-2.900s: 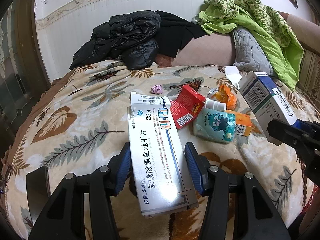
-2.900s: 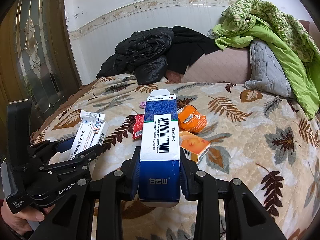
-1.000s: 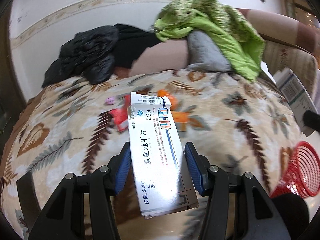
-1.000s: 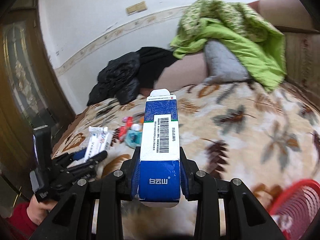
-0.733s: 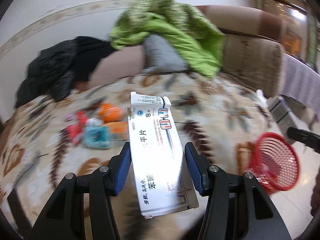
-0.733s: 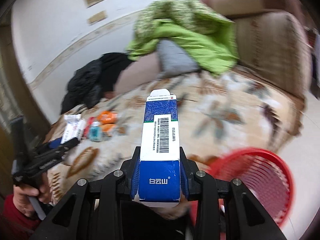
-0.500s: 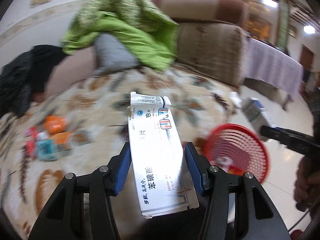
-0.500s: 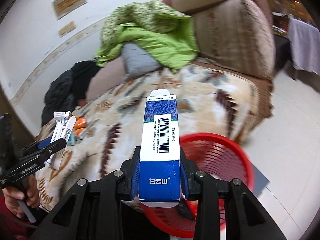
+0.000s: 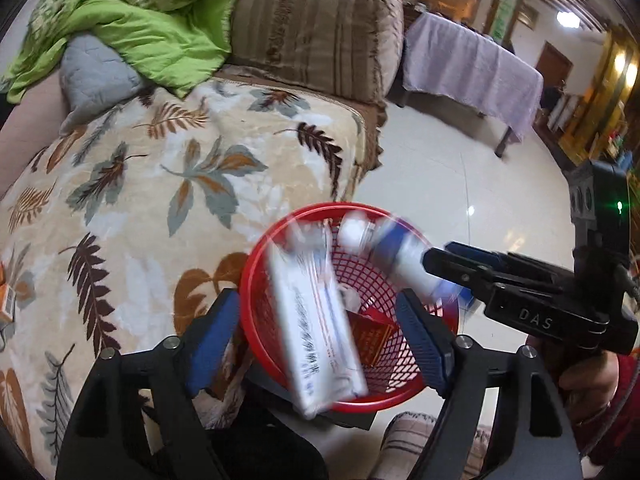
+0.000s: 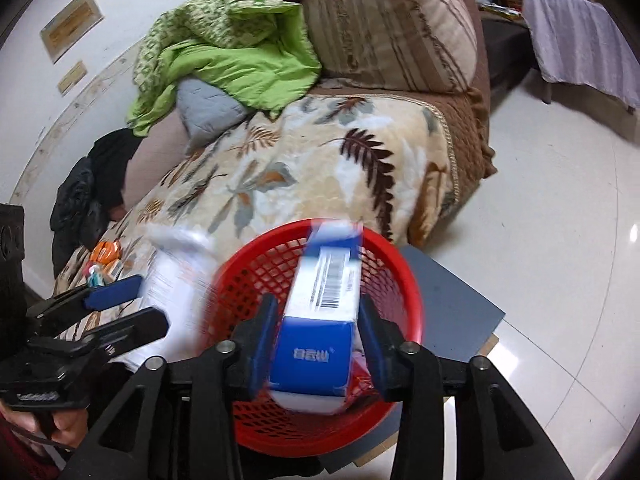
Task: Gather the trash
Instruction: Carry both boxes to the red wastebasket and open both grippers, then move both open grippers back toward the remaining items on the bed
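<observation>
Both grippers have swung from over the leaf-patterned blanket to above the red mesh plastic basket (image 9: 256, 264). The left gripper (image 9: 320, 336) has just opened; the white cardboard medicine box (image 9: 316, 328), blurred, lies loose between its pads. The right gripper (image 10: 318, 340) has just widened; the blue-and-white carton (image 10: 320, 320) tilts, blurred, between them.

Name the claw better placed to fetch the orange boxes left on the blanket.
Left, likely. Left claw and right claw have just been opening, white box and blue box loose over the red basket; the left is on the orange boxes' side.
</observation>
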Demonstrator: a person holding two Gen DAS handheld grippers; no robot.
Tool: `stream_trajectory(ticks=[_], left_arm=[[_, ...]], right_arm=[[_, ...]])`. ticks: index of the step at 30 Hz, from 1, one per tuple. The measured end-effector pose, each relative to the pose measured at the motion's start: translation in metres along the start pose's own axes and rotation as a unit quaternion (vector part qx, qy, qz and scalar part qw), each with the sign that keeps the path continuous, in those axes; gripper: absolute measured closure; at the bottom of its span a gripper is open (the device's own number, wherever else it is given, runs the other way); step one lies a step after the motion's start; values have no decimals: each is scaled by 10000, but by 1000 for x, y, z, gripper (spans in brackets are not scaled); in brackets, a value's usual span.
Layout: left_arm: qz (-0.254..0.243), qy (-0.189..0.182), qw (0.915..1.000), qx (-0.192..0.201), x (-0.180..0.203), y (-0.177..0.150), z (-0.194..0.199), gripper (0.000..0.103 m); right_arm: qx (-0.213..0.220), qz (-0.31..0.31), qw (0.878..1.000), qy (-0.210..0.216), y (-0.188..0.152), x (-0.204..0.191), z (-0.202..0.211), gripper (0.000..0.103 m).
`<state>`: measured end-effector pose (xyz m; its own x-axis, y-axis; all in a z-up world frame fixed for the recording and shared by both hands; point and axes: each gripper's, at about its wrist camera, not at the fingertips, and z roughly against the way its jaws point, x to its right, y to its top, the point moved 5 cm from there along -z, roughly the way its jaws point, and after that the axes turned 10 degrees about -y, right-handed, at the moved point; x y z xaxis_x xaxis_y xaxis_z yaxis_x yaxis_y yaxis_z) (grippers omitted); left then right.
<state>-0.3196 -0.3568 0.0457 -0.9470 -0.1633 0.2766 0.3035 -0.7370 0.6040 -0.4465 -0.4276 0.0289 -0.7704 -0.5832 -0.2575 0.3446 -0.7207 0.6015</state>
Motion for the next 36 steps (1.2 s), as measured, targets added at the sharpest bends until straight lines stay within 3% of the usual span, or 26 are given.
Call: stream_trajectory(ticks=[5,8,14,23,36], left_arm=[[270,169,9989,355,-20,-3,28,24],[427,290,9973,523,-36,-9,47,24],[570,725,9928,771,-66,-28,89,24],[818,1277,9824,1088,-106,-60,148,24],[1768,1922,9537,1496,-190,-107,219,24]], right_arm=[[189,152,9997,-14,10,-10,10,58],[241,209,9993,201,15,-28,15,58],[383,736,9931,832,14,-93,26,58],[377,1399,9797,1387,-4,-176,28,57],[136,1857,9641,1895,-23,-248,24,54]])
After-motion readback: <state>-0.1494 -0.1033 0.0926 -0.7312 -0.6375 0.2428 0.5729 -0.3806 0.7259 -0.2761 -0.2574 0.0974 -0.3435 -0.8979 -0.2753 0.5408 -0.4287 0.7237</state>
